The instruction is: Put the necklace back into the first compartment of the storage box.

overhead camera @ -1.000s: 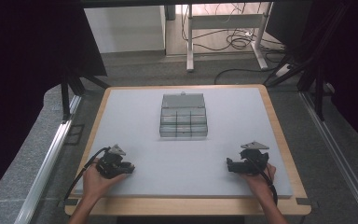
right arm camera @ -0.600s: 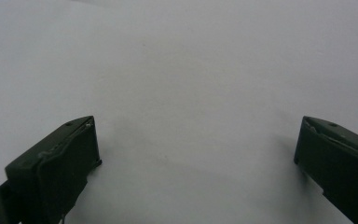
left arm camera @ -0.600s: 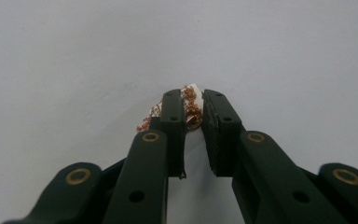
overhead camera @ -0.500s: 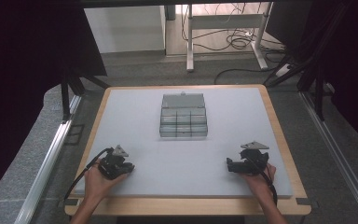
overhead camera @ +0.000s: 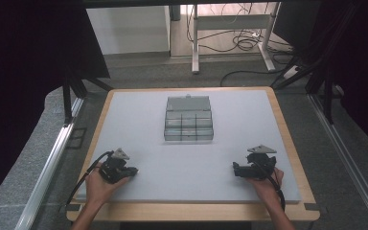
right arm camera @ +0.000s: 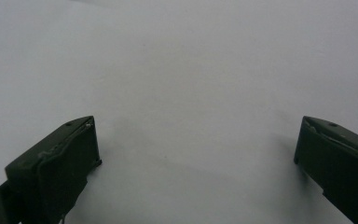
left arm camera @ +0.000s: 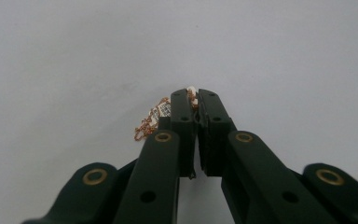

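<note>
We note thin copper chain [left arm camera: 149, 122] with small white tag, pinched at tips of left gripper [left arm camera: 196, 99]; jaws just closing on it, loose loops spilling beside left jaw onto matte grey mat [overhead camera: 148, 120]. Right gripper [right arm camera: 196, 140] gapes wide, holds nothing. Clear plastic compartment box [overhead camera: 189, 118] sits mid-mat, well apart.

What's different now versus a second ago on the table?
The left gripper has just been closing and is now shut on a thin copper-coloured chain with a small tag. Both hands kept their places; the right gripper is open with nothing between its jaws, and the clear compartment box is unmoved.
</note>
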A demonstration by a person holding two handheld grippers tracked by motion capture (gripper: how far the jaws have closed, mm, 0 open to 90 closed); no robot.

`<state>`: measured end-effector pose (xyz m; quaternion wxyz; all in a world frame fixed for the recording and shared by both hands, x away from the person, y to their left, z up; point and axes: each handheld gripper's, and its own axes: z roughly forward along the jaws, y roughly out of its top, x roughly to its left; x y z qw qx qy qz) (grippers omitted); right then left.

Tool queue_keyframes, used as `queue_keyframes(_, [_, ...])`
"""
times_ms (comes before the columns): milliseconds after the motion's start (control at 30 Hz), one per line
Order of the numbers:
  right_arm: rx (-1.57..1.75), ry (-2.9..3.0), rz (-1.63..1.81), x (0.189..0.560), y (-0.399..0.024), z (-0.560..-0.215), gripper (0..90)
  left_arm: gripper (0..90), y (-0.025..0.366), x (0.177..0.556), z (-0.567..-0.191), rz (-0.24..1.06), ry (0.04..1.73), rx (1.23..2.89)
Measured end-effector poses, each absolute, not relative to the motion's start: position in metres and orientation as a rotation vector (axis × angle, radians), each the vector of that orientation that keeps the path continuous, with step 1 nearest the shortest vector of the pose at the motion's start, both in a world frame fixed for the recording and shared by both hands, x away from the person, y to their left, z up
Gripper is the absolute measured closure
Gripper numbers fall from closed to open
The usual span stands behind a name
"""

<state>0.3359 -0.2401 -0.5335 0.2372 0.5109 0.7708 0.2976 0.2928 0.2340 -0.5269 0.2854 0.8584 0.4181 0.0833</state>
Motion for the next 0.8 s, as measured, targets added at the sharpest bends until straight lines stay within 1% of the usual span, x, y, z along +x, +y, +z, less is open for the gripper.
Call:
queue_keyframes(200, [1.398,2.114,0.816,0.336,-0.24,-0.534,0.0,87.2,0.237,0.292,-0.525,0.24,1.11,2.288])
queue_keyframes(333, [1.396,2.114,0.816,0.336,-0.24,-0.534,0.0,87.2,0.238,0.291,-0.523,0.229,1.108,2.265])
queue_keyframes(800, [1.397,2.115,0.817,0.336,-0.24,-0.534,0.0,87.3,0.252,0.286,-0.508,0.194,1.098,2.13])
